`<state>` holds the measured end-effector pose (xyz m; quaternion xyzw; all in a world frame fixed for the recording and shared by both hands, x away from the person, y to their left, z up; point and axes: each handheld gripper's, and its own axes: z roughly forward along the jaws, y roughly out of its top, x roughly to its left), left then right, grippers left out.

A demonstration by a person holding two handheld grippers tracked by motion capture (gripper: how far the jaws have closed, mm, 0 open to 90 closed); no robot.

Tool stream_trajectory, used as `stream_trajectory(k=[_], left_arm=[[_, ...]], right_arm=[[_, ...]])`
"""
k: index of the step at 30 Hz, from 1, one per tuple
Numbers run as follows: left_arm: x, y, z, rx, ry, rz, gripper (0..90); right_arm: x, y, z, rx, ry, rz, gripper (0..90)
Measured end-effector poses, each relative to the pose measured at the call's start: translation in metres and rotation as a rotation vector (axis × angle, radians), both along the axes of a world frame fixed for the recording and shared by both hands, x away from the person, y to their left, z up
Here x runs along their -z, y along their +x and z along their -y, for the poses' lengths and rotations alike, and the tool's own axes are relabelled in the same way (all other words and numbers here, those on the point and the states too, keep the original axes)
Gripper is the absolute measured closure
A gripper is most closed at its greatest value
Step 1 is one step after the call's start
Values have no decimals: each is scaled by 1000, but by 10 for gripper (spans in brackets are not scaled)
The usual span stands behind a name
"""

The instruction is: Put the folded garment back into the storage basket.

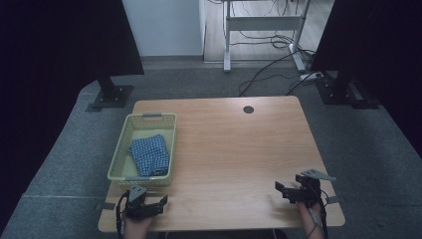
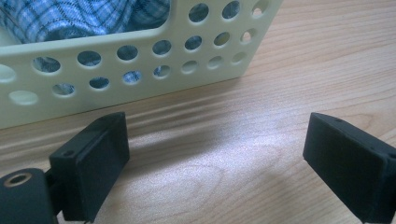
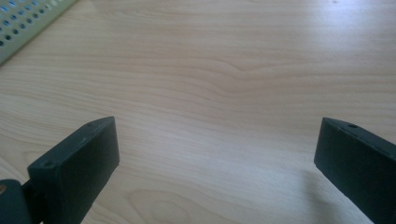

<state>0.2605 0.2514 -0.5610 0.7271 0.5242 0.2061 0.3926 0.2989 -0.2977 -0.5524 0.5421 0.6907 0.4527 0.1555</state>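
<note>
The blue checked cloth (image 1: 150,155) lies folded inside the pale yellow basket (image 1: 117,154) at the left of the table (image 1: 239,149); nothing else is in there with it. My judgement: the cloth looks settled, so the good move is to keep both tools clear of the basket wall. My left gripper (image 1: 149,205) rests near the basket's near end, jaws spread wide, holding nothing. My right gripper (image 1: 291,190) sits well apart at the near right corner, likewise spread and empty. Both forearms come in low from the near edge.
</note>
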Motion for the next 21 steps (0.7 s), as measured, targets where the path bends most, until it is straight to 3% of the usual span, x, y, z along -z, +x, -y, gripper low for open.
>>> stream_trajectory(k=[5, 14, 21], left_arm=[[0, 0, 0, 2, 0, -5, 72], [0, 1, 1, 24, 4, -17, 72], [0, 2, -2, 11, -13, -16, 72]], right_arm=[[10, 1, 2, 31, -47, 3, 0], [10, 4, -2, 23, -102, -13, 0], [10, 4, -2, 23, -92, -11, 0]])
